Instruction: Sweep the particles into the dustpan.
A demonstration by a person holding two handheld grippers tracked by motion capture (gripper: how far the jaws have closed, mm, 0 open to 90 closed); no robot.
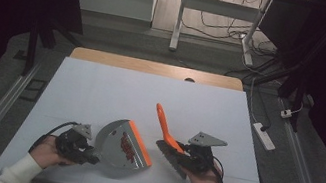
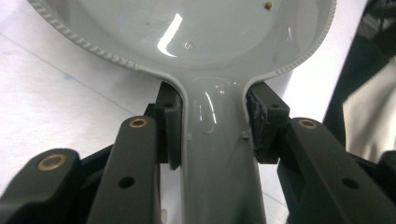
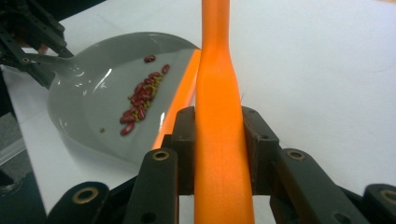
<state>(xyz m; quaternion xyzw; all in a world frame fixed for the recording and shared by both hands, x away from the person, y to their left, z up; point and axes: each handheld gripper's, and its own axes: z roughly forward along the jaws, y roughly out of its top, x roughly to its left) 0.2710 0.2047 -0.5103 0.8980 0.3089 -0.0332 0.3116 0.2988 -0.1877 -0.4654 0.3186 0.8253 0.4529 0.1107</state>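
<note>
A grey dustpan (image 1: pixel 118 140) with an orange lip lies on the white table, its mouth turned right. My left gripper (image 1: pixel 89 153) is shut on its handle; in the left gripper view the pads (image 2: pixel 172 126) press both sides of the grey handle (image 2: pixel 217 154). A small heap of red beans (image 3: pixel 142 97) and tiny yellowish grains lies inside the pan (image 3: pixel 88 102). My right gripper (image 1: pixel 191 156) is shut on an orange-handled brush (image 1: pixel 164 122), whose dark bristles (image 1: pixel 173 158) hang just right of the pan's lip. The brush handle (image 3: pixel 219 93) runs up between the right gripper's (image 3: pixel 219 140) jaws.
A white sheet (image 1: pixel 101 85) covers the table, with a wooden strip (image 1: pixel 155 68) along the far edge. A power strip (image 1: pixel 264 135) and cables lie on the floor to the right. White desk legs (image 1: pixel 179 18) stand beyond the table.
</note>
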